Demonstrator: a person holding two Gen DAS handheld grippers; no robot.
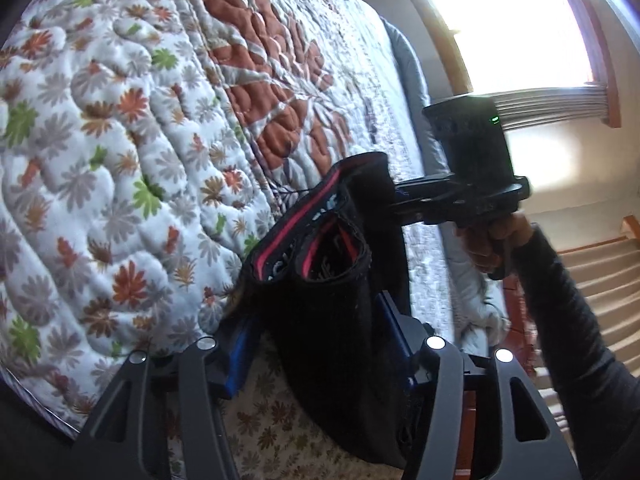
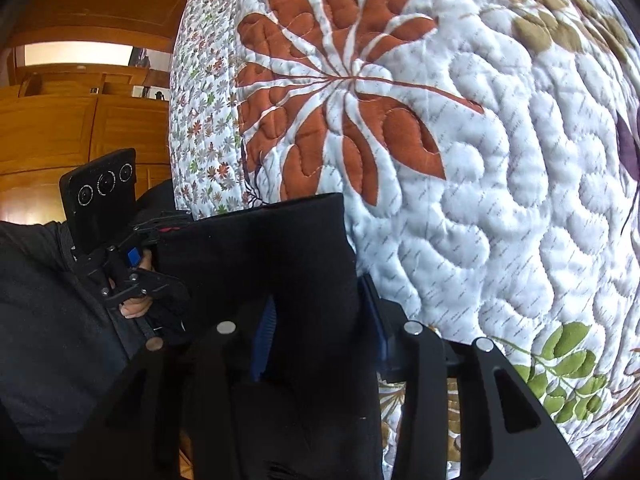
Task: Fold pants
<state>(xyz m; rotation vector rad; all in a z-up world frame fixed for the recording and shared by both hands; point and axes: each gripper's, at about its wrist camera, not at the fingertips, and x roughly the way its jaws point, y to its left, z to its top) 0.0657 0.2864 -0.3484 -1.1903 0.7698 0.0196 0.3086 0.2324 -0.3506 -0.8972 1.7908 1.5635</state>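
Black pants (image 1: pixel 320 288) hang above the bed (image 1: pixel 120 160), bunched between my left gripper (image 1: pixel 320 344) pads and clamped in my right gripper (image 2: pixel 320 328); the thick waistband could slip loose.

Black matt knit-cloth pants (image 1: pixel 332 312) with red-striped elastic waistband (image 1: pixel 298 216); white floral quilted cotton bedspread (image 2: pixel 500 200), puffy and stitched; glossy orange-brown wood cabinets (image 2: pixel 80 120); matt black plastic gripper arms.

Both wrist views close, down onto quilt (image 1: pixel 120 160).
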